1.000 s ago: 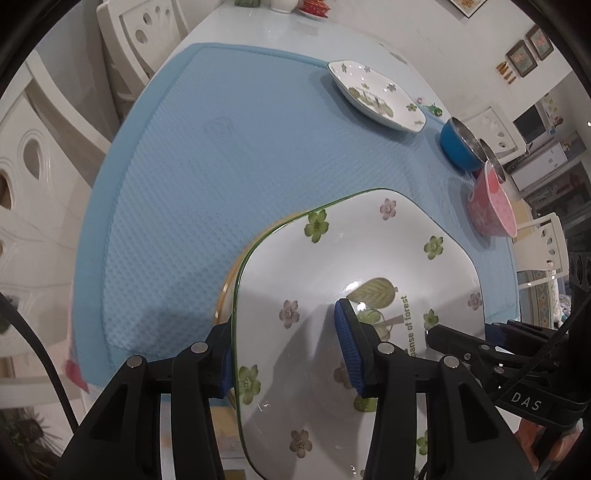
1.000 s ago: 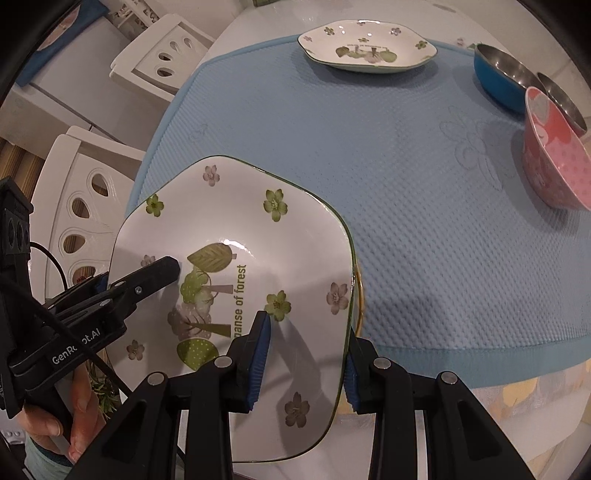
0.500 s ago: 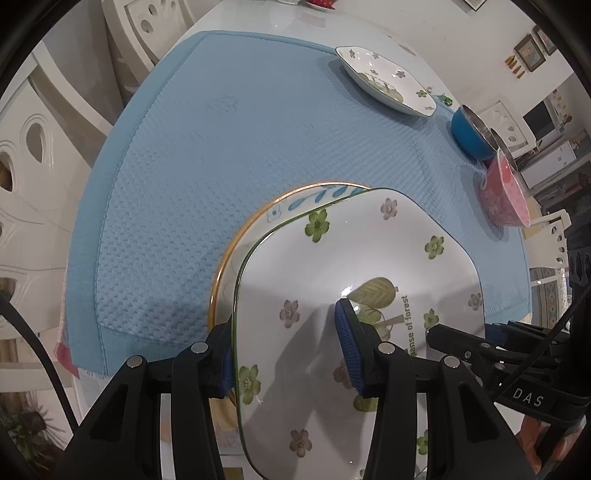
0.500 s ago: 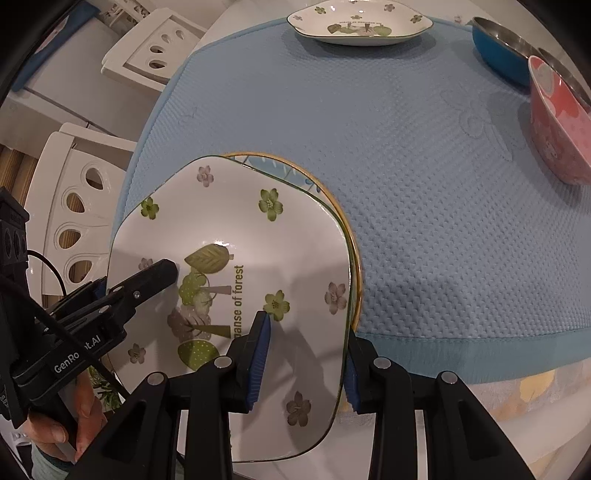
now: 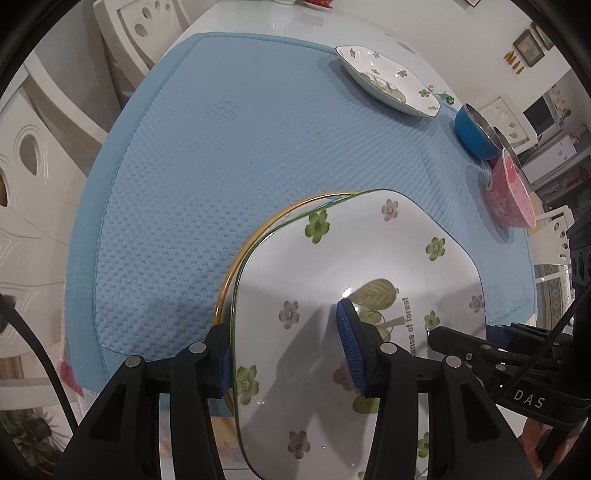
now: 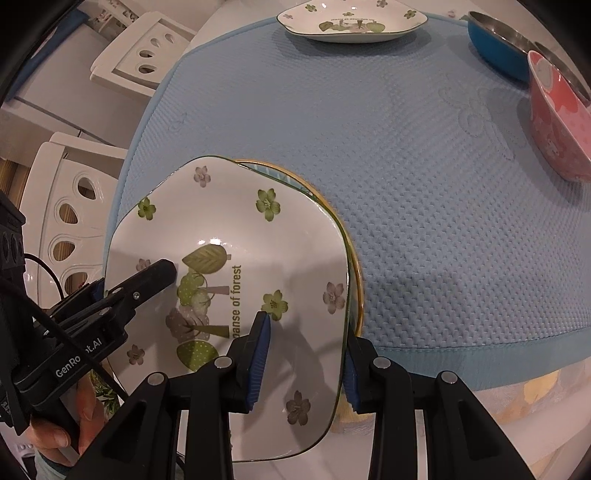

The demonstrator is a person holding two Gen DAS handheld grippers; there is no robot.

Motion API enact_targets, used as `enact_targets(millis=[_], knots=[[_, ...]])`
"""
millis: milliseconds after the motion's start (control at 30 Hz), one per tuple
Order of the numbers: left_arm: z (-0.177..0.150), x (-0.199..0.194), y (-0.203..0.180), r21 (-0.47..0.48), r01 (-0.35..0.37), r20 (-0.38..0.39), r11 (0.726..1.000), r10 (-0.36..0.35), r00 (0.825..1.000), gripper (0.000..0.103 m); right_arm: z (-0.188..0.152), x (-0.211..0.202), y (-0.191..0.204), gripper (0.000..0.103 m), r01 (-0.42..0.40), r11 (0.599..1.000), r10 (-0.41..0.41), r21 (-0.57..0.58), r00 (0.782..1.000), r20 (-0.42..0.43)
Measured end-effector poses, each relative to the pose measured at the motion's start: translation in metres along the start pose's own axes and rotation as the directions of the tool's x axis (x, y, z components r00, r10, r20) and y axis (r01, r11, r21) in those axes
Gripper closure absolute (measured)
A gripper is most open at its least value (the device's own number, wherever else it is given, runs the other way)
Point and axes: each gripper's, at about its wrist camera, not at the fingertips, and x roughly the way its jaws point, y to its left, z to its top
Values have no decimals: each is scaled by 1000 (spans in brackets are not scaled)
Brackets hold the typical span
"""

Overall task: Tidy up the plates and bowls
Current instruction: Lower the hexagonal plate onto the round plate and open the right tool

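Observation:
A white squarish plate with green flowers and a tree print (image 5: pixel 354 266) (image 6: pixel 229 229) is held by both grippers. My left gripper (image 5: pixel 284 350) is shut on its left rim; my right gripper (image 6: pixel 303 354) is shut on its right rim. The plate hovers just over a round gold-rimmed plate (image 5: pixel 258 232) (image 6: pixel 343 229) on the blue mat, which it mostly hides. A second flowered plate (image 5: pixel 388 81) (image 6: pixel 351 20) sits at the mat's far side. A pink bowl (image 5: pixel 511 192) (image 6: pixel 557 122) and a blue bowl (image 5: pixel 474 133) (image 6: pixel 495 44) stand at the right.
The blue textured mat (image 5: pixel 221 166) (image 6: pixel 406 147) covers a white table. White chairs (image 5: pixel 33 147) (image 6: pixel 144 51) stand along the left side. The table's near edge (image 6: pixel 517 402) lies just under the grippers.
Both grippers carried the flowered plate forward over the mat, bringing the gold-rimmed plate into sight beneath it. The plate now sits lower over it, so less of the gold rim shows.

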Motion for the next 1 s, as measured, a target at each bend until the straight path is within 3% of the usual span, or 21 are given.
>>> enact_targets(millis=[533, 1000], knots=[[4, -1, 7, -11, 51, -33, 999, -51, 998, 59, 2, -4, -14, 69, -22, 999, 22, 32, 1000, -6], [12, -6, 5, 39, 42, -48, 998, -40, 998, 59, 0, -17, -23, 69, -39, 998, 38, 48, 999, 16]])
